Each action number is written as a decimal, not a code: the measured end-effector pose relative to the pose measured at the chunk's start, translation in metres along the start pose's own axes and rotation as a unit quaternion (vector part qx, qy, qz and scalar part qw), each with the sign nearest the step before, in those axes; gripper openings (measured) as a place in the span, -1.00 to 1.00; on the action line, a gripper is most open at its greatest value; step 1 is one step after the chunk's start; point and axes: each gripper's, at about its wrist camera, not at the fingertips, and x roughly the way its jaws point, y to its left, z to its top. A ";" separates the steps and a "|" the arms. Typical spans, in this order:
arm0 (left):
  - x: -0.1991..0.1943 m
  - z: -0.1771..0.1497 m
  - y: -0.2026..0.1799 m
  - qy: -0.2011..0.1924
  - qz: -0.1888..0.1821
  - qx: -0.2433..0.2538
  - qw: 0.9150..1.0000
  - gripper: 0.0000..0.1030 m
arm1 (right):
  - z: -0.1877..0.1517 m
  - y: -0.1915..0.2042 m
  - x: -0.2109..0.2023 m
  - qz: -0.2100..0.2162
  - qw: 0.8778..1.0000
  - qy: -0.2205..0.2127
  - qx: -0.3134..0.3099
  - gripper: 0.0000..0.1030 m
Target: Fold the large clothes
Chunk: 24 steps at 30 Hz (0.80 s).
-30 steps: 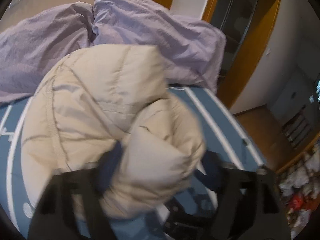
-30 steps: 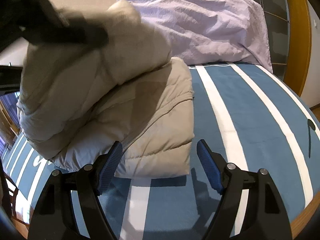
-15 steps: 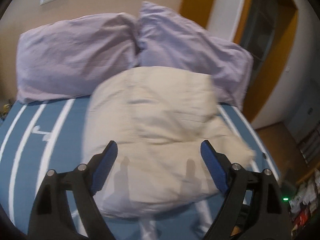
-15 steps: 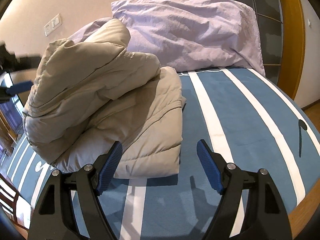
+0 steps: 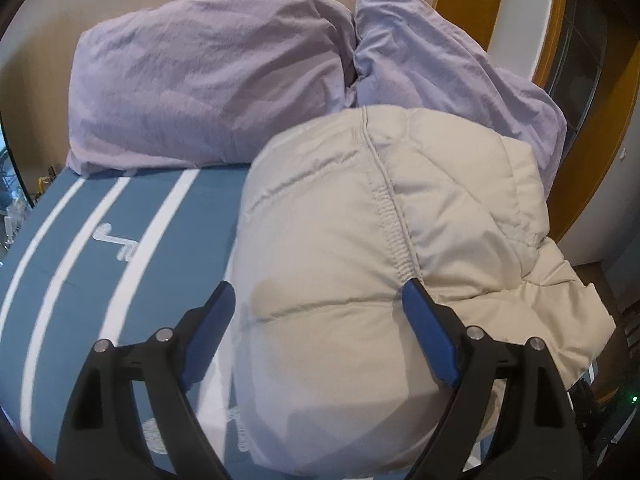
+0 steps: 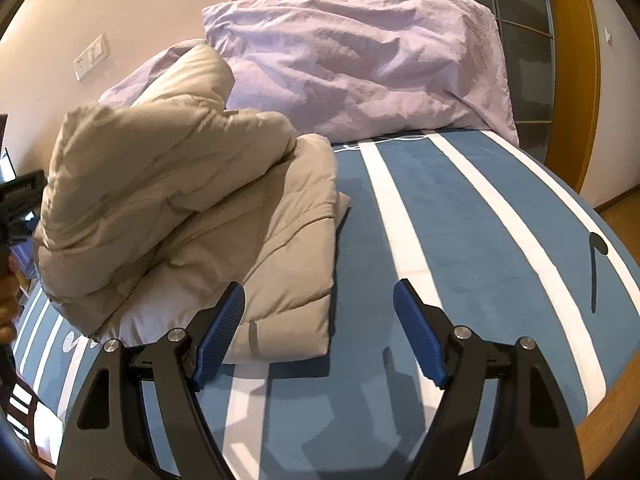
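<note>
Now the jacket (image 6: 192,208), a cream puffer, lies bundled in thick folds on the bed (image 6: 480,240), which has a blue cover with white stripes. Its top fold bulges up and leans against the two lilac pillows (image 5: 208,80) at the head of the bed. Over the jacket's near edge hovers the left gripper (image 5: 320,332), its jaws spread wide with cream fabric showing between the blue pads; whether the pads touch it cannot be told. Beside the jacket's lower corner the right gripper (image 6: 320,332) hangs above the bed, jaws open and holding nothing, its left pad (image 6: 220,332) in front of the jacket's hem.
</note>
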 end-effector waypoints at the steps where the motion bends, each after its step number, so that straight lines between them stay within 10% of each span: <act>1: 0.003 -0.002 -0.002 0.002 -0.003 0.001 1.000 0.66 | 0.001 -0.002 0.000 -0.002 1.000 -0.001 0.001 0.52; 19: 0.024 -0.026 -0.052 -0.021 -0.002 0.056 0.998 0.65 | 0.045 -0.030 -0.013 -0.037 0.998 -0.048 0.020 0.51; 24: 0.026 -0.030 -0.058 -0.028 -0.003 0.069 0.997 0.65 | 0.061 -0.013 -0.011 0.010 0.999 -0.052 0.012 -0.04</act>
